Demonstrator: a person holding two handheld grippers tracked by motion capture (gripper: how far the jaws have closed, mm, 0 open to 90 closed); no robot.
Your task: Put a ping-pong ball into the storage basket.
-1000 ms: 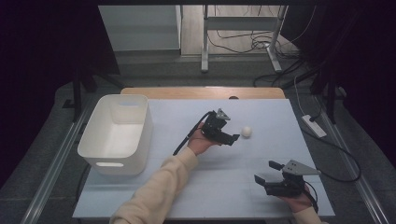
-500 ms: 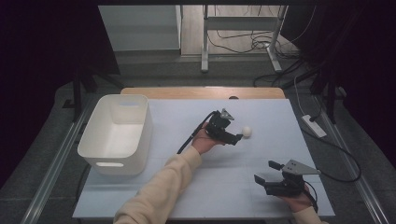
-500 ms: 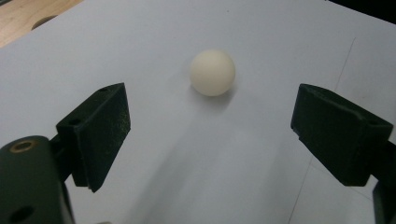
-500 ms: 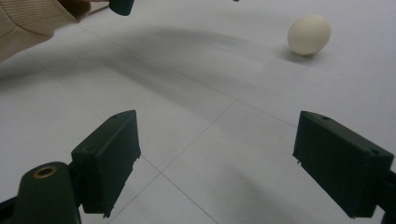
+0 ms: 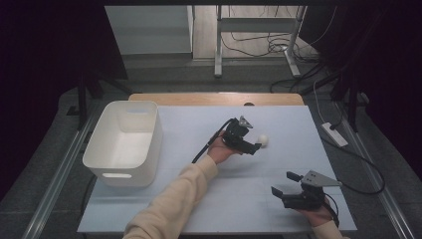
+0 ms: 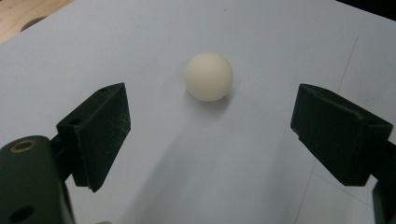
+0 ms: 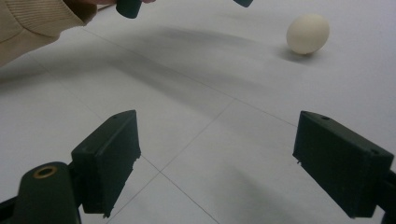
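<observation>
1. The counter (image 5: 164,209) is covered in pale blue, with a strip of bare wood along its far edge. Every place below is given from the ball.
2. The bin (image 5: 124,142) is a white open box, well apart from the ball on its left in the high view, with nothing to be seen inside.
3. The right claw (image 5: 287,183) rests near the person's edge of the counter, nearer the person than the ball and a little to its right. Its jaws stand wide apart with nothing between them.
4. The left claw (image 5: 255,145) is just beside the ball, on the bin's side of it. Its jaws are wide open and hold nothing.
5. The ball (image 6: 208,76) is small, off-white and lies on the counter just ahead of the left claw's tips, centred between them but not yet inside the gap.
6. The step in hand looks like the reach for a pick-up. Next, the left claw should ease forward until the ball sits between the pads, then close gently so it cannot roll off. The bin is the likely place for it.
</observation>
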